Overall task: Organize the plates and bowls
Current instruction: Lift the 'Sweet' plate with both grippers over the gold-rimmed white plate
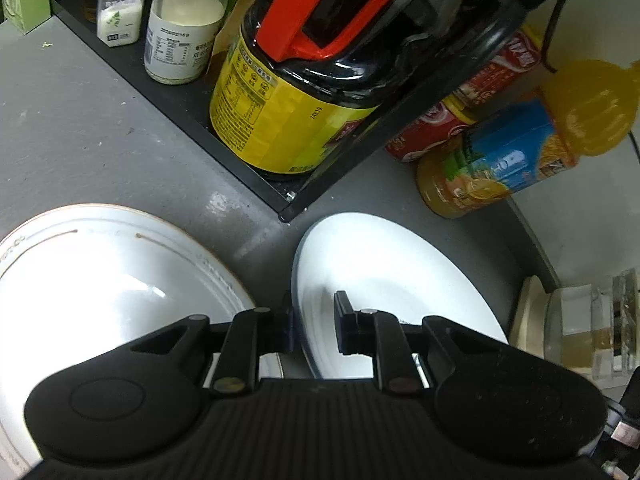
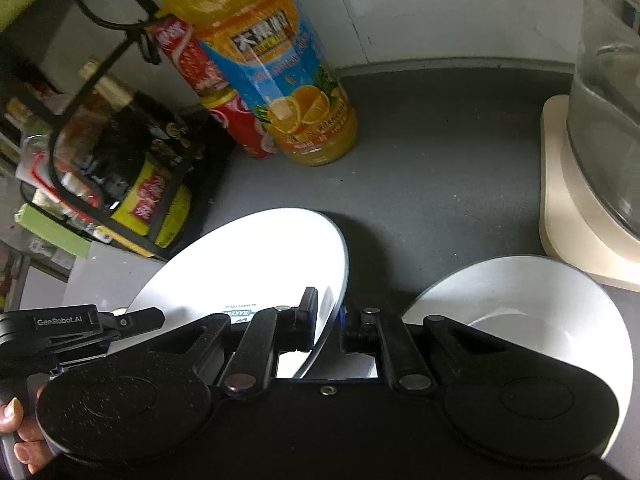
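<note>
A plain white plate (image 1: pixel 400 280) (image 2: pixel 248 264) hangs tilted above the grey counter (image 2: pixel 440 160). My left gripper (image 1: pixel 316 320) is shut on its rim, one finger on each face. In the right wrist view my right gripper (image 2: pixel 330 318) is shut on the opposite rim of the same plate, and the left gripper (image 2: pixel 132 320) shows at the plate's far left edge. A gold-rimmed white plate (image 1: pixel 100 280) lies on the counter left of the held plate. A white bowl (image 2: pixel 520 300) sits right of my right gripper, partly hidden behind it.
A black rack (image 1: pixel 192 108) holds a big yellow-labelled dark sauce jug (image 1: pixel 288 92) and smaller bottles. An orange juice bottle (image 2: pixel 280 80) and a red can (image 2: pixel 240 124) stand near the wall. A glass jug on a cream base (image 2: pixel 580 200) stands at right. A hand (image 2: pixel 20 432) grips the left tool.
</note>
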The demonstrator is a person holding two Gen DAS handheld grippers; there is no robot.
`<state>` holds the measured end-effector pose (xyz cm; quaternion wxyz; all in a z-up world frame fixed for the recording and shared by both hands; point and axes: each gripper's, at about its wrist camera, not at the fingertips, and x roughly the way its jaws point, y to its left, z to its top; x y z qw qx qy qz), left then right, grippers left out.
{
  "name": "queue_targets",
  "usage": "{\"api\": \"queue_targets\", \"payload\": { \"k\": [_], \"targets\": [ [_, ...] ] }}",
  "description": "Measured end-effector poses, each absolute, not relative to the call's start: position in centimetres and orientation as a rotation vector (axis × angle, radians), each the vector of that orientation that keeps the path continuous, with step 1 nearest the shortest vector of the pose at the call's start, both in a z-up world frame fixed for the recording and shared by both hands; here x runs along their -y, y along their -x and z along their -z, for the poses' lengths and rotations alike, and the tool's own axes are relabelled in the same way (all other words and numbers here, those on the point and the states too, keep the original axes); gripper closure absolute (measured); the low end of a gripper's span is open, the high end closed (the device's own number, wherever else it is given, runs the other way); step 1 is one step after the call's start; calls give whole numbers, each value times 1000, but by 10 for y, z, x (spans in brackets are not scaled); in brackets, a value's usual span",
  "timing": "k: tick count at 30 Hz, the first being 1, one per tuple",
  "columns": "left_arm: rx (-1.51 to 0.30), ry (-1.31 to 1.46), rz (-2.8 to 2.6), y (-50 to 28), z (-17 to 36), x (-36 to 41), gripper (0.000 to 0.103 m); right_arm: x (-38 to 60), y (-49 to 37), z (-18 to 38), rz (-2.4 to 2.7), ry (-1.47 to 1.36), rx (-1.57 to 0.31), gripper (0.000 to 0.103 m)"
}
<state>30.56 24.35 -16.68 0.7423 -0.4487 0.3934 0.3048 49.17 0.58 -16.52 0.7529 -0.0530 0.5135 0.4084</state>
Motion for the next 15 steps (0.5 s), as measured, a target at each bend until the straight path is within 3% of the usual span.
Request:
{"api": "queue_targets", "payload": {
  "k": [15],
  "targets": [
    [-784,986,-702,-254,126,-218,94,2,-456,141,-1032,104,-1095,91]
  ]
}}
